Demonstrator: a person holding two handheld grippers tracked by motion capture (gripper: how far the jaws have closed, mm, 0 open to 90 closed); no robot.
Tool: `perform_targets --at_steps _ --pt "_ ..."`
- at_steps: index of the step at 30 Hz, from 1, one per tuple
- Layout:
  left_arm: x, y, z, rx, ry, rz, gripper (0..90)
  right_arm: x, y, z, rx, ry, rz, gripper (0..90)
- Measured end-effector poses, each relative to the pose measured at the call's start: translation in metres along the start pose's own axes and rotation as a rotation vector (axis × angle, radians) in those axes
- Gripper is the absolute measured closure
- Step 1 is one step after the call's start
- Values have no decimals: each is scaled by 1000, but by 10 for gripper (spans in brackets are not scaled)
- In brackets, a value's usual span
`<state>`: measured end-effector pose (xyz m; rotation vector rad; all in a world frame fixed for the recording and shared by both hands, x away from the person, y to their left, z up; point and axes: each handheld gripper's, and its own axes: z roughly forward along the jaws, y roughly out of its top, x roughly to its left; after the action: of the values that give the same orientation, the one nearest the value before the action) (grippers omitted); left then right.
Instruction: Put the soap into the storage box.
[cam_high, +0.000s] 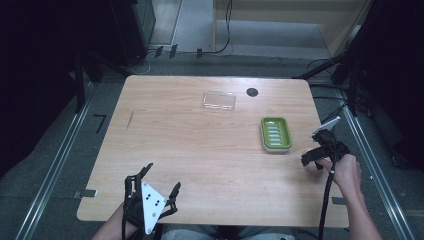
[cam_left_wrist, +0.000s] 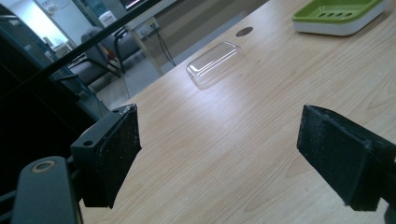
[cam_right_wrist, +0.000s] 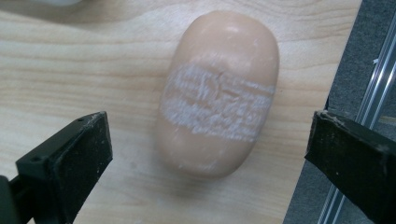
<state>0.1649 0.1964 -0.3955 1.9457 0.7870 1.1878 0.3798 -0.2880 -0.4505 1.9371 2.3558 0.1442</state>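
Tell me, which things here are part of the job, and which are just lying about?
In the job:
soap, under the open right gripper
green dish, close by, probably

Lying about:
clear lid
left gripper, open, holding nothing

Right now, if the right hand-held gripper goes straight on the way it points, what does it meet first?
Most likely the peach soap bar lying on the wooden table. The open right hand-held gripper points down at it; how far above it is unclear.

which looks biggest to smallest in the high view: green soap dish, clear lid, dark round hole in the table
1. green soap dish
2. clear lid, close to the dish in size and farther from the camera, so unsure
3. dark round hole, clearly smallest
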Motion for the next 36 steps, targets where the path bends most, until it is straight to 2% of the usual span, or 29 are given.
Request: perform_targets --at_steps 9,23,31,36 --pt "0 0 0 0 -1 5 140 -9 11 11 19 20 31 4" --pt "0 0 0 1 -2 8 140 -11 21 29 60 33 60 6" --pt "-1 0 0 -3 0 18 140 -12 20 31 55 31 74 93" --pt "-1 0 0 -5 2 16 140 -11 20 30 53 10 82 138"
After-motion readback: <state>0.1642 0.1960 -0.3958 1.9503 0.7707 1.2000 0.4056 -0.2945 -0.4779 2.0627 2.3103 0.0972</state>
